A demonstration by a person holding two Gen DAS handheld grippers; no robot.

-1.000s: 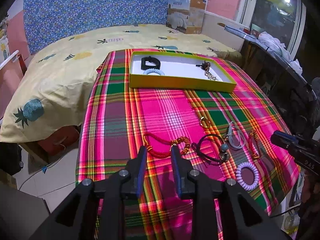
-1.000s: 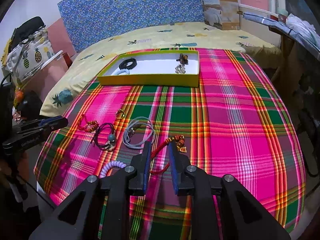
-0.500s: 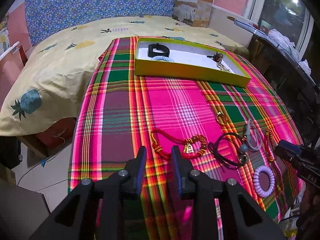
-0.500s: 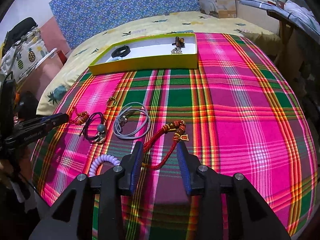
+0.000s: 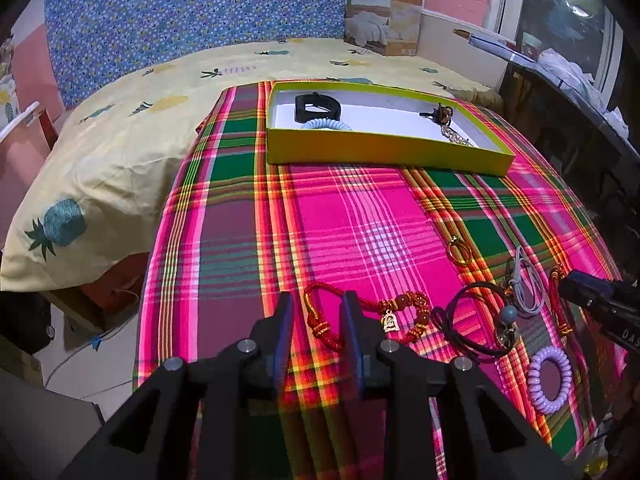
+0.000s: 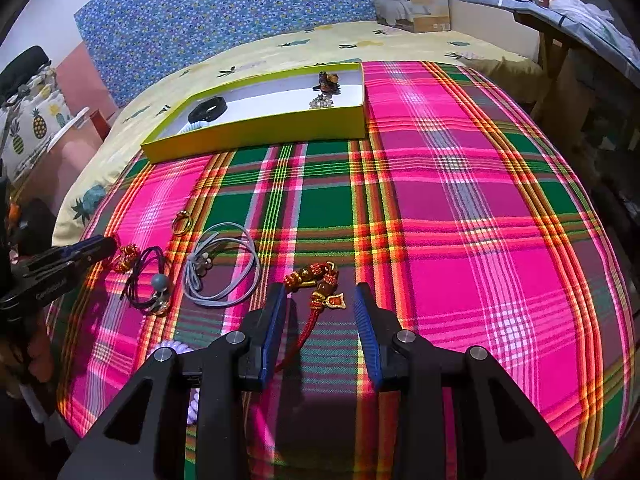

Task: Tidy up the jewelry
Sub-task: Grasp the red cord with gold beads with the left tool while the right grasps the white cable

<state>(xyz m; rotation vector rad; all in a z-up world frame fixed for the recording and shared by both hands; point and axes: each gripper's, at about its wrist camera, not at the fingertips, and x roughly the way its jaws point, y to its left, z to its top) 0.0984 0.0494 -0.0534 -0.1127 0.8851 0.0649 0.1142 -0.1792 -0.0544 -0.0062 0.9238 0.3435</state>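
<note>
A yellow-green box [image 5: 384, 152] [image 6: 256, 132] lies at the far end of the plaid cloth and holds a black band [image 5: 318, 106], a light blue coil tie [image 5: 326, 124] and a chain piece [image 5: 442, 114]. My left gripper [image 5: 316, 310] is open just above a red cord bracelet with a gold charm [image 5: 376, 314]. My right gripper [image 6: 320, 298] is open, and a second red cord bracelet [image 6: 320, 284] lies between its fingers. Nearby lie a black cord with a bead [image 6: 152, 280], a grey cord [image 6: 220, 268], a gold ring [image 6: 182, 222] and a purple coil tie [image 5: 548, 378].
The plaid cloth [image 6: 460, 220] covers a table next to a bed with a pineapple sheet [image 5: 120, 128]. A printed carton [image 5: 382, 16] stands by the far wall. A cluttered dark shelf [image 5: 580, 92] runs along the right. The floor drops off at the left.
My right gripper has opened wider and moved forward, with the red bracelet now between its fingers. My left gripper has drawn back and down over its red bracelet; the box looks nearer.
</note>
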